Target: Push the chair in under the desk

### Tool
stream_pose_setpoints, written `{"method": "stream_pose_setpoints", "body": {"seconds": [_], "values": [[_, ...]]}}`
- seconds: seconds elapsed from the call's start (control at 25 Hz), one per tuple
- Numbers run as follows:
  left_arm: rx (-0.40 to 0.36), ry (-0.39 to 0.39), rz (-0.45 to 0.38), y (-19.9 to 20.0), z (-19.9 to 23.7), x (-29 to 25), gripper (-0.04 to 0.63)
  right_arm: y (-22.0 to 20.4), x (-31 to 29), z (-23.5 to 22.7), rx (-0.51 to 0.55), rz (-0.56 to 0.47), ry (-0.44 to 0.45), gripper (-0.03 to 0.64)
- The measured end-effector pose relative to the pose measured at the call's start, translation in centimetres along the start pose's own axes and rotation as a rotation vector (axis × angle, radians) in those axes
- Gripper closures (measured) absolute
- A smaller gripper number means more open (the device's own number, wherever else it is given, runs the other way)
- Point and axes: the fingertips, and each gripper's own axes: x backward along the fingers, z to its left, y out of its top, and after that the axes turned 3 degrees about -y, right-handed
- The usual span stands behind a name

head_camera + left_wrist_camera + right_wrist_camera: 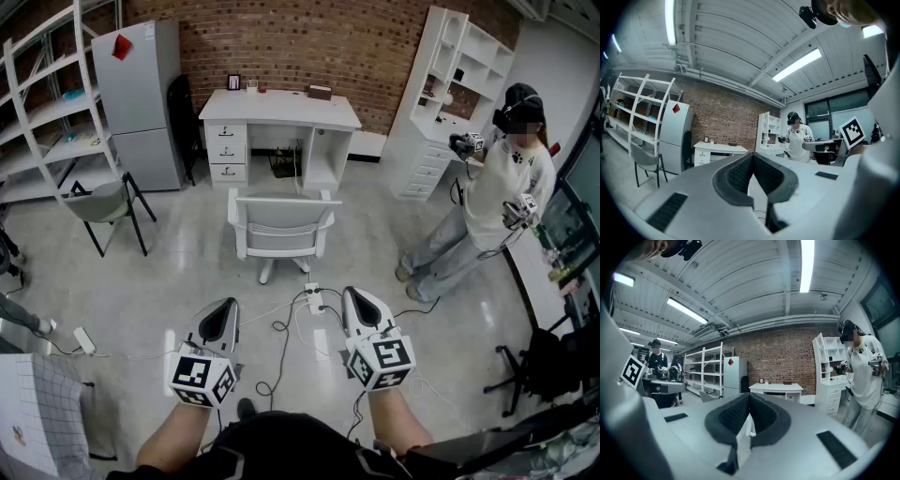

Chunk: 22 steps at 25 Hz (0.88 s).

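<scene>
While both tools are held level and low in the head view, each stands fully closed with nothing between its jaws: the left tool [227, 306] and the right tool [352, 294] point forward side by side, well apart from the chair [279, 225].

The chair is white and stands on the floor [169, 281] with its back towards the tools. It sits in front of the white worktop [281, 109] with a gap of bare floor between them, and is not under the worktop. It is roughly in line with the kneehole, where a dark basket [284, 165] can be seen.

Obstructions on the floor: a white power strip [313, 298] lies between the tools and the chair, just beyond the tool tips, with cables [279, 339] trailing from it towards the operator.

Surroundings:
- A small frame [233, 82] and a brown box [320, 92] rest on the worktop, which stands against a brick wall [375, 47].
- A grey refrigerator [141, 94] stands left of the worktop, with a dark chair [184, 122] between them.
- A grey folding chair [99, 202] stands further left, in front of open white shelving [47, 112].
- A white cabinet with shelves [441, 94] stands at the right.
- A person [497, 192] stands near that cabinet, clear of the chair.
</scene>
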Motion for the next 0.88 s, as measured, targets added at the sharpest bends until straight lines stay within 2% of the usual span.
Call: {"method": "stream_pose_setpoints", "body": {"seconds": [0.88], "values": [[-0.006, 0.030, -0.016, 0.9, 2.0, 0.1, 0.588, -0.3, -0.7, 1.8, -0.031, -0.001, -0.015, 0.611]]}}
